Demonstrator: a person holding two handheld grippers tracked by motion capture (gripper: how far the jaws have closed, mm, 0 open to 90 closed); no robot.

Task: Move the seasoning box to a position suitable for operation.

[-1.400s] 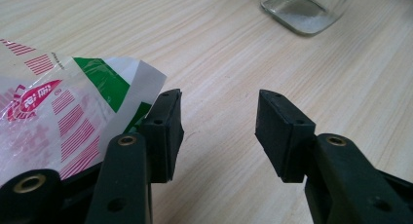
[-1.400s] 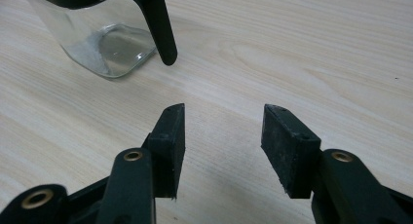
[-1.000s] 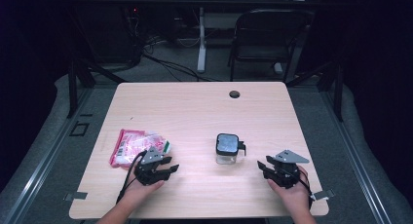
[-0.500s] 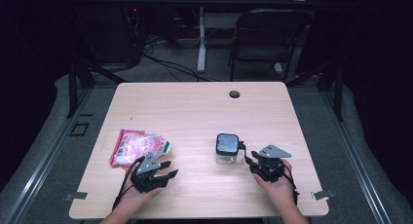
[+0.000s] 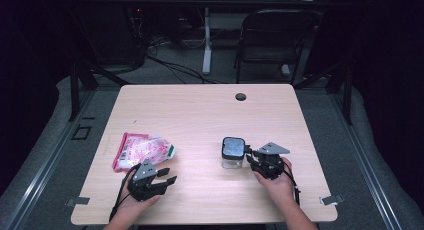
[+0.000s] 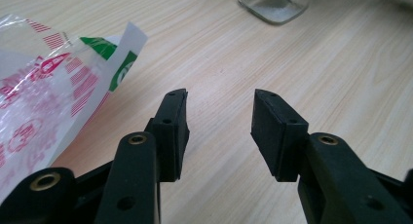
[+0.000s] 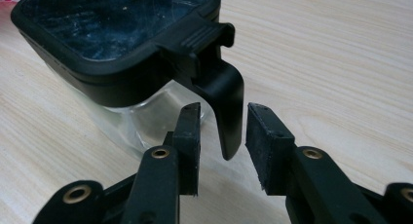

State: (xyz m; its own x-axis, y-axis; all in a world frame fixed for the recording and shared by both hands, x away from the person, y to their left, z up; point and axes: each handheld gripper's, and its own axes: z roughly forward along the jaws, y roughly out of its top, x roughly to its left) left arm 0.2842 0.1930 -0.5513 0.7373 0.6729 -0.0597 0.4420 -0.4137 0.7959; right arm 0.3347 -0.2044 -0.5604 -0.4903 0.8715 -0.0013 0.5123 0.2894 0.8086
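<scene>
A clear square jar [image 5: 233, 151] with a black lid [image 7: 112, 19] stands right of the table's middle. Its black latch [image 7: 226, 97] hangs down the side facing my right gripper [image 5: 251, 158]. The right gripper [image 7: 223, 131] has just been closing its jaws. The latch sits between them with a thin gap still showing at the left pad, so it is open. A red and white plastic bag [image 5: 142, 149] lies at the left. My left gripper [image 5: 167, 176] rests just in front of it, open and empty [image 6: 219, 117], with the bag [image 6: 44, 87] to its left.
The wooden table [image 5: 210, 115] has a dark grommet hole [image 5: 240, 96] near its far edge. A black chair [image 5: 272, 40] and cables stand on the floor beyond it. In the left gripper view the jar's base [image 6: 272, 2] shows far ahead.
My right gripper has slid left up to the jar and its jaws have narrowed around the latch. The left gripper has shifted a little to the left and toward the near edge.
</scene>
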